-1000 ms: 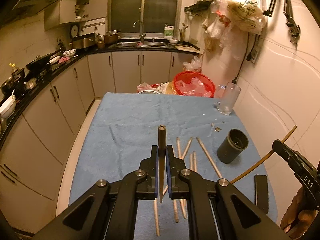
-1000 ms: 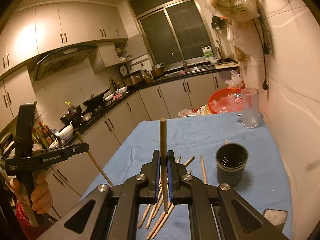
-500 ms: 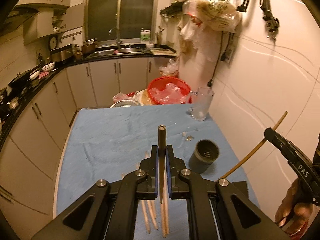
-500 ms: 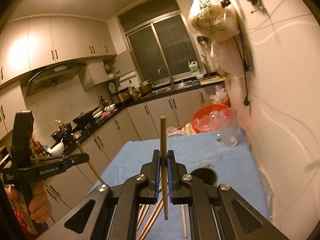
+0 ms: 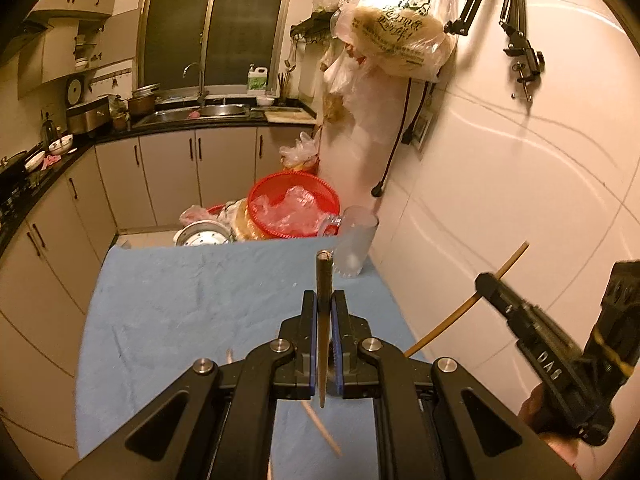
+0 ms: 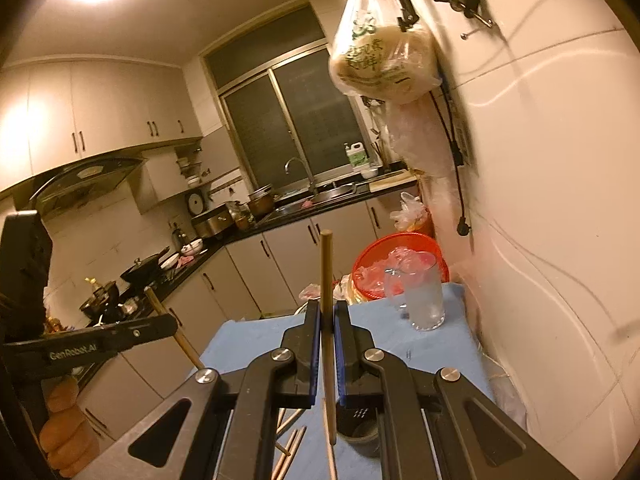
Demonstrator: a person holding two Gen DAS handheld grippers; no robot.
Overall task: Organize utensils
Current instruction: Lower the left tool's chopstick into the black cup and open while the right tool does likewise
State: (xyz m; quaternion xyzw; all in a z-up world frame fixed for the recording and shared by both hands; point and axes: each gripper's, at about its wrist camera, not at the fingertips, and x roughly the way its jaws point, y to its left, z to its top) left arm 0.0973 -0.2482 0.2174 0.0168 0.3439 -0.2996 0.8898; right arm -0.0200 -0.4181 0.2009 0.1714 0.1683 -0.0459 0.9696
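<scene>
My left gripper point(image 5: 324, 300) is shut on a wooden chopstick point(image 5: 323, 280) that stands upright between its pads, high over the blue cloth point(image 5: 180, 304). My right gripper point(image 6: 327, 308) is shut on another chopstick point(image 6: 326, 264), also upright. The dark utensil cup point(image 6: 360, 428) sits just below and behind the right gripper's jaws, mostly hidden. Several loose chopsticks point(image 6: 290, 444) lie on the cloth beneath. In the left wrist view the right gripper point(image 5: 486, 282) appears at the right with its chopstick point(image 5: 468, 304) slanting; in the right wrist view the left gripper point(image 6: 170, 326) appears at the left.
A glass mug point(image 5: 354, 240) stands at the table's far right corner by the tiled wall. Behind the table are a red basket point(image 5: 294, 208) with plastic and a metal pot point(image 5: 202, 234). A filled plastic bag point(image 5: 396, 32) hangs overhead. Kitchen cabinets point(image 5: 52, 232) run along the left.
Both grippers have risen and swung toward the right wall, each keeping its chopstick. The utensil cup has slid out of the left view and under the right gripper's jaws.
</scene>
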